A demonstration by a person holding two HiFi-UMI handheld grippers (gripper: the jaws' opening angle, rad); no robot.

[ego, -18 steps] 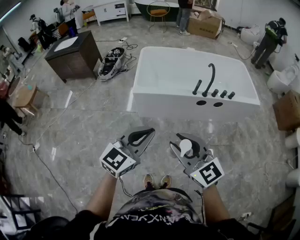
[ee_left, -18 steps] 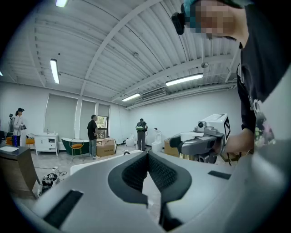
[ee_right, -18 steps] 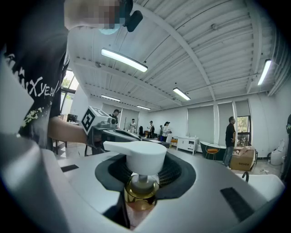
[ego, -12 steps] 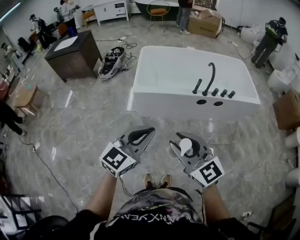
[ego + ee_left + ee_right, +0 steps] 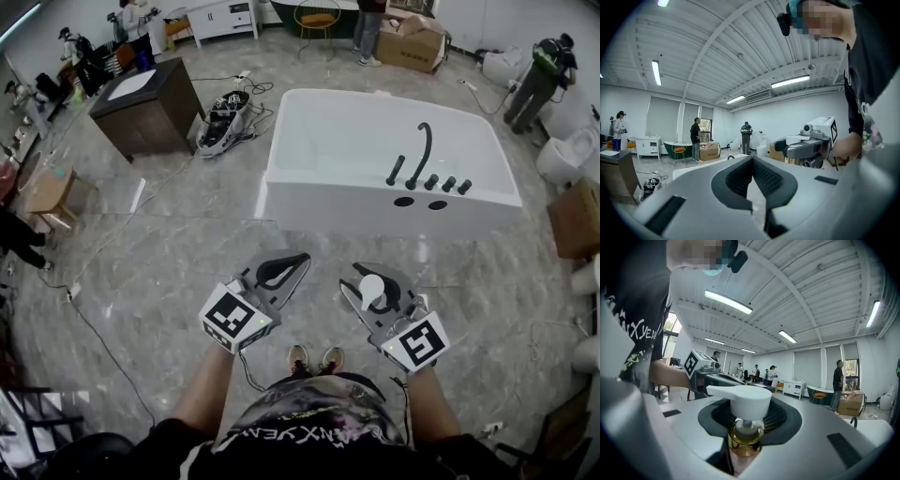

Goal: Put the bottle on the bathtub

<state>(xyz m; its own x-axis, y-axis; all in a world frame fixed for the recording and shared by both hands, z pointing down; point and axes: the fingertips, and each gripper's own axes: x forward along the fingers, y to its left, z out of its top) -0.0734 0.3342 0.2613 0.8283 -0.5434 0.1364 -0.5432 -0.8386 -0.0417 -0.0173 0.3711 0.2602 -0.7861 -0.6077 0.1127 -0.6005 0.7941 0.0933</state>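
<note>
A pump bottle [image 5: 743, 418] with a white pump head [image 5: 372, 290] and a gold collar sits upright between the jaws of my right gripper [image 5: 373, 292], which is shut on it. My left gripper [image 5: 279, 271] is held level beside it, jaws pressed together with nothing in them [image 5: 752, 176]. The white bathtub [image 5: 389, 159] with a black faucet [image 5: 421, 155] on its near rim stands on the floor ahead, well beyond both grippers.
A dark cabinet [image 5: 145, 108] stands at the left, a bag [image 5: 223, 122] and cables lie beside the tub's left end. Cardboard boxes [image 5: 575, 217] and toilets [image 5: 562, 159] are at the right. Several people stand at the room's far side.
The view has shifted very slightly; both grippers keep the same pose, and the bottle stays in the right one.
</note>
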